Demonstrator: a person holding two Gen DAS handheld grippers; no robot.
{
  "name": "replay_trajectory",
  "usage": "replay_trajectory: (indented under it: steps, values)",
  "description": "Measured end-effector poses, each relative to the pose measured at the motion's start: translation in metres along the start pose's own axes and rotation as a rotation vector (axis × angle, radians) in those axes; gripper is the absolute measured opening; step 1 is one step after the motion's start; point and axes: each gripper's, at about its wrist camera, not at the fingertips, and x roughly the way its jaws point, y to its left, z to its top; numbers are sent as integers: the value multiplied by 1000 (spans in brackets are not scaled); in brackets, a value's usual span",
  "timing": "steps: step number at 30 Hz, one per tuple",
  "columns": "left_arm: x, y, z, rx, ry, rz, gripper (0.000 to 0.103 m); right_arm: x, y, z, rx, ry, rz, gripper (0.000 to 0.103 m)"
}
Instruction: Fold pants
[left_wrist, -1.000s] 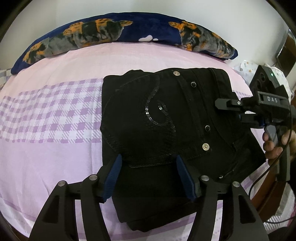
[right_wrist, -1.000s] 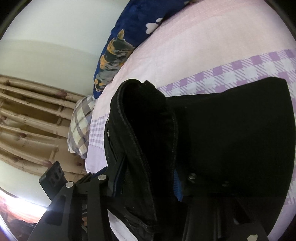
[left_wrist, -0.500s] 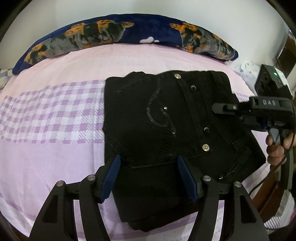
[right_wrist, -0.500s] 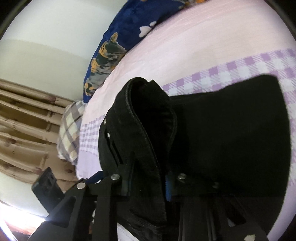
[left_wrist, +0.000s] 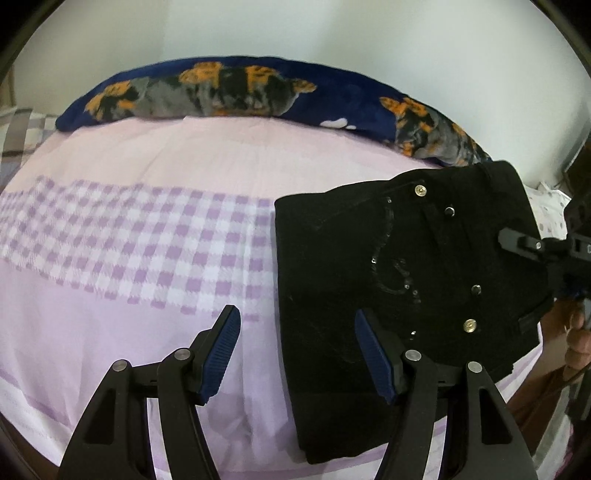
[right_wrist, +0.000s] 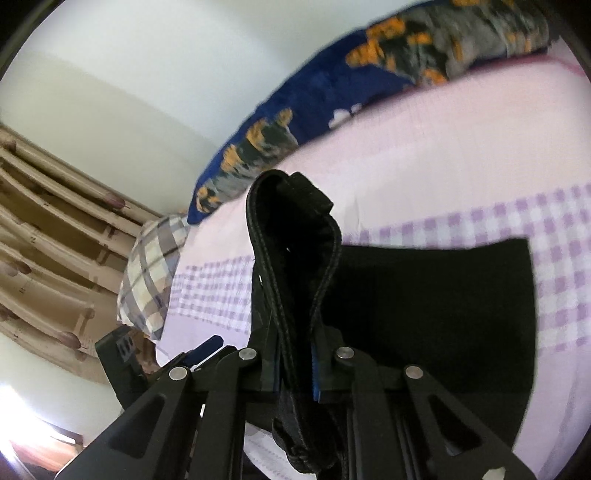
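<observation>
We have the black pants (left_wrist: 399, 280) lying as a compact folded stack on the right part of the bed (left_wrist: 155, 173), near its front edge, with the sequin swirl and metal rivets facing up. The long cat-print pillow (left_wrist: 221, 88) runs along the far side, and a plaid pillow (right_wrist: 151, 273) sits at the far left corner.

Our left claw (left_wrist: 297, 354) is spread wide and holds nothing; it hangs over the near left edge of the stack, one blue pad above the bare sheet and the other above the cloth. Our right claw (right_wrist: 295, 369) is closed tight on the thick seamed edge at the right side of the stack, and a loop of that doubled cloth stands up past its pads.

We judge this fabric to be a heavy denim-like weave: fairly stiff for cloth, holding a crease well, not slippery, and not fragile. Several layers together will be bulky and will tend to spring open, so a pinch should take the whole thickness of an edge, as the right claw does now. For the left side, we would grip the near left corner of the stack, well clear of the rivets, whose hard heads could keep the pads from seating flat.
</observation>
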Motion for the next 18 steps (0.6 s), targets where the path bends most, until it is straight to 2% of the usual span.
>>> replay_trajectory:
  steps: [4, 9, 18]
  values:
    - [4, -21, 9, 62, -4, -27, 65, -20, -13, 5, 10, -36, -42, 11]
    - [17, -54, 10, 160, 18, -58, 65, -31, -45, -2, 89, -56, -80, 11]
    - [47, -80, -16, 264, 131, -83, 65, -43, -98, -20, 185, -84, -134, 11]
